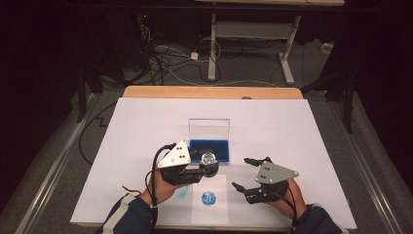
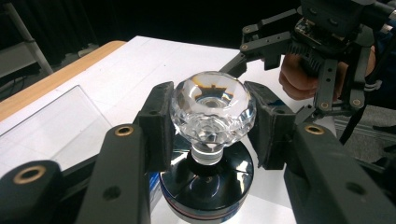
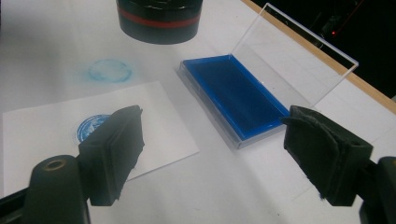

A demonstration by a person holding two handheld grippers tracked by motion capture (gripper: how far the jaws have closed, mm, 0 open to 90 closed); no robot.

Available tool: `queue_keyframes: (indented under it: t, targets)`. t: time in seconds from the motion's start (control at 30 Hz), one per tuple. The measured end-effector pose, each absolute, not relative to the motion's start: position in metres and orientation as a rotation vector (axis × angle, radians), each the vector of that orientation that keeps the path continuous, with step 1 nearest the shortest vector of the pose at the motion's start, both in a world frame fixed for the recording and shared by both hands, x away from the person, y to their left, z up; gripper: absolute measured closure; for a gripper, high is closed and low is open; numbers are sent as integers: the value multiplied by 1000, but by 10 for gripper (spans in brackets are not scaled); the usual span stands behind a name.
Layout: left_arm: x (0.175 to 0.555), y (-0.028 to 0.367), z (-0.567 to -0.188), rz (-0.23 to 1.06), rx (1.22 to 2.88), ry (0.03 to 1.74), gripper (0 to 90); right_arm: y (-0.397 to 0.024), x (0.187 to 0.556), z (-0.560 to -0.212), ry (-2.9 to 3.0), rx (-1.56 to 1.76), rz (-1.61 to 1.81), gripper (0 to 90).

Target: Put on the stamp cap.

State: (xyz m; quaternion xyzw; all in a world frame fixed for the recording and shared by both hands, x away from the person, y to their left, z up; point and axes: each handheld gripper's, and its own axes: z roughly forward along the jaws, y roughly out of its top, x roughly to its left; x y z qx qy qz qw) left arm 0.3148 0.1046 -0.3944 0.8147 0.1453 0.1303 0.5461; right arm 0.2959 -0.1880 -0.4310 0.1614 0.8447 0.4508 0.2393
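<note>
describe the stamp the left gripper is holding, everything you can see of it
The stamp has a clear faceted knob like cut glass, a short clear neck and a round glossy black base with a red band. It stands upright, the left gripper shut on its knob. It is beside the blue ink pad.

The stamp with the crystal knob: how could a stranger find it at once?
On the white table, look just before the open blue ink pad. The stamp is clamped in the left hand-held gripper. No other thing has its faceted clear knob on a round black base.
</note>
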Motion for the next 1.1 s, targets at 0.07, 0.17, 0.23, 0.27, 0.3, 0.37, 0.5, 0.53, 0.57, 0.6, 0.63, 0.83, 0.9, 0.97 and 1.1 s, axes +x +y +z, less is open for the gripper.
queue_keyframes:
  t: [0.07,0.17,0.23,0.27,0.3,0.37,0.5,0.53,0.57,0.6,0.63,0.83,0.9,0.97,1.1]
  targets:
    - [315,106,-394,312,1930,347,539,-190,295,-430,2300,444,1229,203]
    - [316,109,-395,313,1927,352,538,-195,294,-429,2284,450,1229,204]
    - [317,111,-395,318,1931,356,539,-198,293,-428,2277,457,1228,205]
    - [317,112,-395,316,1929,358,538,-201,293,-428,2274,462,1225,205]
    - [318,113,-395,314,1926,361,539,-203,292,-427,2267,465,1221,205]
    - [318,115,-395,321,1928,365,538,-208,291,-427,2257,475,1217,206]
    - [319,118,-396,325,1927,375,539,-220,289,-425,2228,499,1216,206]
    - [319,119,-396,324,1925,377,539,-223,288,-424,2219,507,1216,206]
    - [319,120,-395,329,1927,379,538,-226,287,-424,2216,513,1214,207]
    - [319,120,-395,333,1927,380,539,-228,287,-424,2212,519,1212,207]
    - [319,120,-395,332,1925,380,539,-231,286,-424,2207,524,1210,207]
    - [320,122,-394,342,1924,382,539,-245,280,-425,2174,561,1201,207]
    - [321,123,-394,342,1923,384,539,-249,278,-426,2169,569,1196,207]
    - [321,124,-394,347,1926,387,538,-253,276,-427,2160,581,1195,207]
    - [322,128,-395,362,1933,394,538,-260,273,-428,2146,601,1185,207]
